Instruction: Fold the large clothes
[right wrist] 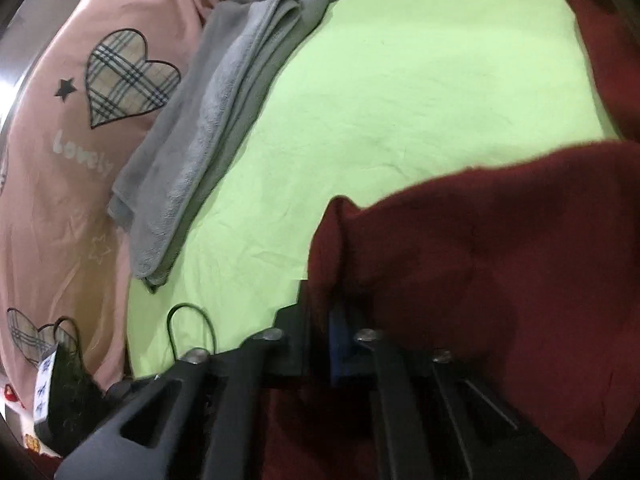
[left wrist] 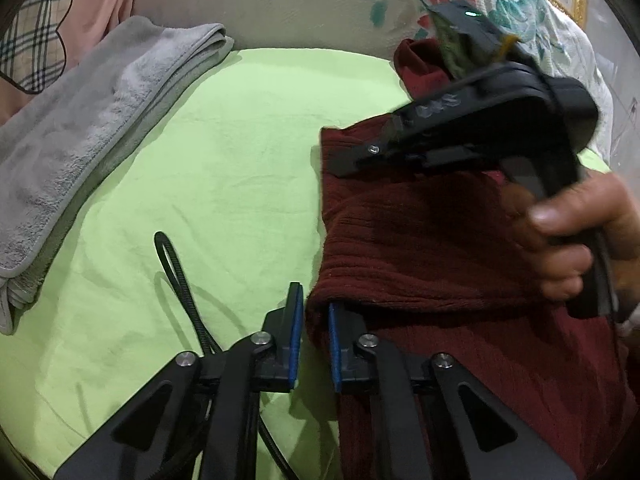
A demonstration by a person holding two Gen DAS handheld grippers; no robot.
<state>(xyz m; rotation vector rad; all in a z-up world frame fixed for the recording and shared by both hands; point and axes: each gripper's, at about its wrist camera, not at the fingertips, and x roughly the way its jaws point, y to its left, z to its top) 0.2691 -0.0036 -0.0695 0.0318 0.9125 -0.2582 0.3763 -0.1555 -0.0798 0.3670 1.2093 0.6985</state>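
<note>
Both tools are pinched nearly closed on a dark red knitted sweater (left wrist: 440, 240): the left tool (left wrist: 314, 344) has a fold of its near edge between its blue pads, and the right tool (right wrist: 320, 320) grips a raised, blurred flap of the same sweater. In the left view the right tool's body, held in a hand (left wrist: 576, 232), hangs over the sweater. This looks like a fold being carried across, mid-task; next the flap should be laid flat and edges matched. The sweater lies on a green sheet (left wrist: 224, 152), well apart from a folded grey towel (left wrist: 80, 136) beside a pink pillow (right wrist: 60, 140).
</note>
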